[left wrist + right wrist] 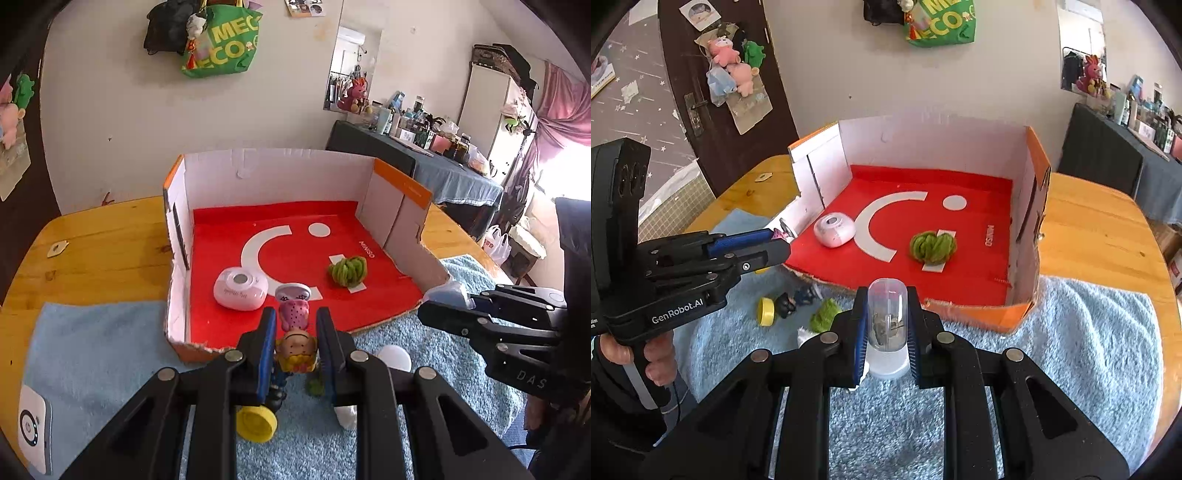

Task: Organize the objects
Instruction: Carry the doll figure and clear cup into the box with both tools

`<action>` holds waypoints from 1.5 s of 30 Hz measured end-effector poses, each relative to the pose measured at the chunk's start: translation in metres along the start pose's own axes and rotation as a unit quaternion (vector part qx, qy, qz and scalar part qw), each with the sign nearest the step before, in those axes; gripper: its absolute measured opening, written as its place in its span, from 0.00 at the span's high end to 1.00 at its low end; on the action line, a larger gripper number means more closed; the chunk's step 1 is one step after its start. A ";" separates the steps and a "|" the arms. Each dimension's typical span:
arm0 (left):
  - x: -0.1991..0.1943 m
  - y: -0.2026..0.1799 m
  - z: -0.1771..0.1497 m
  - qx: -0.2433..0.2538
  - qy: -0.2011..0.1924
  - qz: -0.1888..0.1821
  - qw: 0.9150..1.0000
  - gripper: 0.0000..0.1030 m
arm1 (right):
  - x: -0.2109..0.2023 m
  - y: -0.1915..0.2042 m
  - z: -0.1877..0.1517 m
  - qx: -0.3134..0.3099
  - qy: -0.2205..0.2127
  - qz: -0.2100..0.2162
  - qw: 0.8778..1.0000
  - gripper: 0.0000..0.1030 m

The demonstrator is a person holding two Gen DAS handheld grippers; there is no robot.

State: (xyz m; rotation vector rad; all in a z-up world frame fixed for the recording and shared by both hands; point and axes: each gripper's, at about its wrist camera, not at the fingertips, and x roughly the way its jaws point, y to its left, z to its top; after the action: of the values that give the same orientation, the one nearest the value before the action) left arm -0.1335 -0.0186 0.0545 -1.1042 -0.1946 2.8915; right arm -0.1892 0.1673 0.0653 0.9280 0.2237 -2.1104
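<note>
Left claw [295,325] grips a pink-hatted toy figurine [295,328], right claw [886,325] clamps a clear domed capsule [886,317], both aimed twelve o'clock toward the red-floored cardboard box [1027,221] for sorting

Red box floor [229,314] with white arc, green yarn ball [348,271], yellow cap [256,425], blue towel [103,347].

White device [33,432] cut by left edge; capsule [886,325] contents blurred, perhaps small figure.
</note>
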 end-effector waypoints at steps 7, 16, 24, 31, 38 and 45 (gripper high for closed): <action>0.004 -0.004 0.011 0.004 -0.005 -0.005 1.000 0.78 | 0.003 -0.003 0.007 -0.003 -0.005 -0.002 1.000 0.83; 0.019 -0.009 0.025 0.008 -0.006 -0.013 1.000 0.78 | 0.016 -0.007 0.019 -0.007 0.000 -0.011 1.000 0.83; 0.045 -0.008 0.029 0.006 0.020 -0.024 0.999 0.78 | 0.040 -0.012 0.025 -0.011 0.026 -0.015 0.999 0.83; 0.067 -0.001 0.026 -0.001 0.045 -0.028 0.999 0.78 | 0.063 -0.017 0.026 -0.008 0.051 -0.010 0.999 0.83; 0.079 0.005 0.023 -0.002 0.063 -0.027 0.998 0.78 | 0.084 -0.017 0.025 -0.009 0.077 0.001 0.997 0.83; 0.095 0.009 0.019 -0.007 0.088 -0.031 0.996 0.78 | 0.099 -0.021 0.024 -0.003 0.094 0.008 0.996 0.83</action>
State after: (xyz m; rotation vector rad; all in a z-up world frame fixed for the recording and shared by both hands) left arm -0.2167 -0.0211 0.0042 -1.3204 -0.2374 2.7240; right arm -0.2582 0.1108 0.0118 1.1215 0.3165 -2.0081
